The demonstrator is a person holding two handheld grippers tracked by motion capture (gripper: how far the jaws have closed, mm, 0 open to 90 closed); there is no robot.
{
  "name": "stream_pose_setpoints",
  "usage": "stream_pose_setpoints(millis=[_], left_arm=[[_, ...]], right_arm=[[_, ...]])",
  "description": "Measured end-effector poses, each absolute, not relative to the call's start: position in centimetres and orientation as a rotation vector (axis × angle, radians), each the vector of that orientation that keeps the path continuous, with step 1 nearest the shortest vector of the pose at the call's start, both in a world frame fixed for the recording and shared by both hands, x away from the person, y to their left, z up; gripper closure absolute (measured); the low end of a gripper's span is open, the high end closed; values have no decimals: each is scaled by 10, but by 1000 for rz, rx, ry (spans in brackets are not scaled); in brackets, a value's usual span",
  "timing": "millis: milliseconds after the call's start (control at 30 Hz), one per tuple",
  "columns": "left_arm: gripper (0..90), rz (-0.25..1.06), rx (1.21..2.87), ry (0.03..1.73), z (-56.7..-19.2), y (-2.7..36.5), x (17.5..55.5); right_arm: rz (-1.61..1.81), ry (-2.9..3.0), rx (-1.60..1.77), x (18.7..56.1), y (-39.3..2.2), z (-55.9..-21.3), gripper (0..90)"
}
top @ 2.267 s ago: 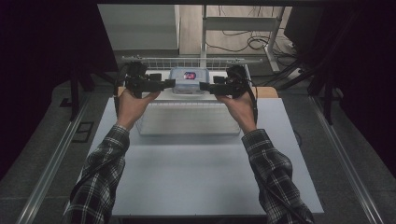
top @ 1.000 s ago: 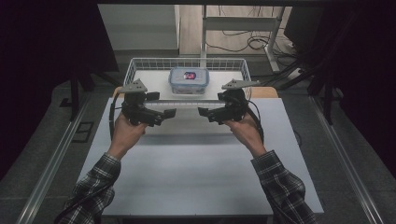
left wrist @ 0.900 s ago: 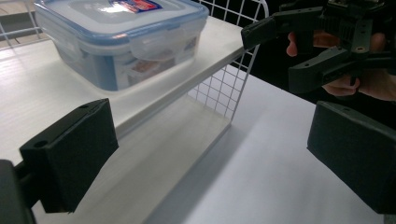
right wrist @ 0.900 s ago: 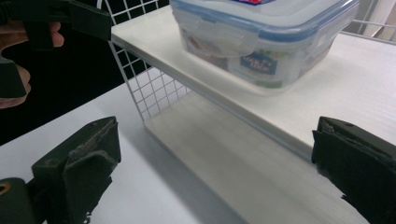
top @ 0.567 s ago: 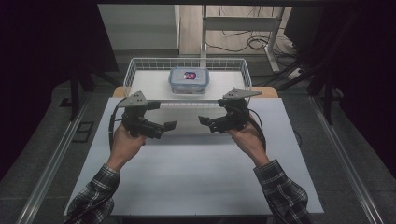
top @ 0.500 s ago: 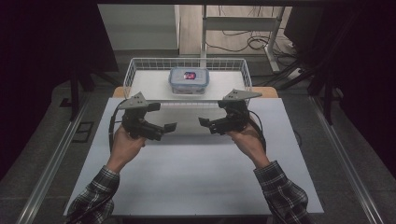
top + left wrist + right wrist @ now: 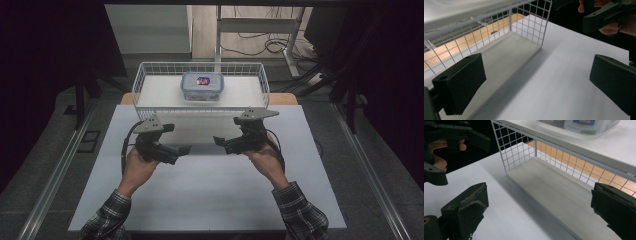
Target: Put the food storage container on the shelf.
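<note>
Hovering over the white table (image 7: 210, 195), the left gripper (image 7: 183, 149) and right gripper (image 7: 218, 141) face each other, both with jaws spread wide and empty. The lidded plastic container (image 7: 202, 86) sits in the wire basket (image 7: 150, 70) just beyond them.

the white table (image 7: 210, 195) lies bare between your two grippers and back toward you, so either one can pass across it freely; the left gripper (image 7: 184, 149) and right gripper (image 7: 218, 141) face each other with their jaws spread wide and a short gap between them. ahead of both, the near wall of the white wire basket (image 7: 200, 111) stands in the way of a straight push forward, seen close up in both gripper views (image 7: 529, 20) (image 7: 519, 142). inside it, the lidded plastic box (image 7: 202, 86) blocks the middle of the far side, with bare floor to either side of it.
</note>
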State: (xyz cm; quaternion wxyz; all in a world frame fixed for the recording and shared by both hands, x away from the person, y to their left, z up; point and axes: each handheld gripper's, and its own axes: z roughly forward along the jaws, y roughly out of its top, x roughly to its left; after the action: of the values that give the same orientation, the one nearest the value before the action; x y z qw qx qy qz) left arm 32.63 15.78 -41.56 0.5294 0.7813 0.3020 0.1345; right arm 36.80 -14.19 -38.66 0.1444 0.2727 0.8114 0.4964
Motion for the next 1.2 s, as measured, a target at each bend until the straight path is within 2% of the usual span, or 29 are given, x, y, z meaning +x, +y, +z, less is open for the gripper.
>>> stream_pose_setpoints(millis=[333, 1200], left_arm=[[3, 307, 1872, 740, -438, 160, 316], [5, 316, 1916, 790, -467, 165, 281]], right_arm=[[1429, 2330, 810, 361, -152, -401, 6], [1315, 2400, 736, 321, -162, -431, 0]])
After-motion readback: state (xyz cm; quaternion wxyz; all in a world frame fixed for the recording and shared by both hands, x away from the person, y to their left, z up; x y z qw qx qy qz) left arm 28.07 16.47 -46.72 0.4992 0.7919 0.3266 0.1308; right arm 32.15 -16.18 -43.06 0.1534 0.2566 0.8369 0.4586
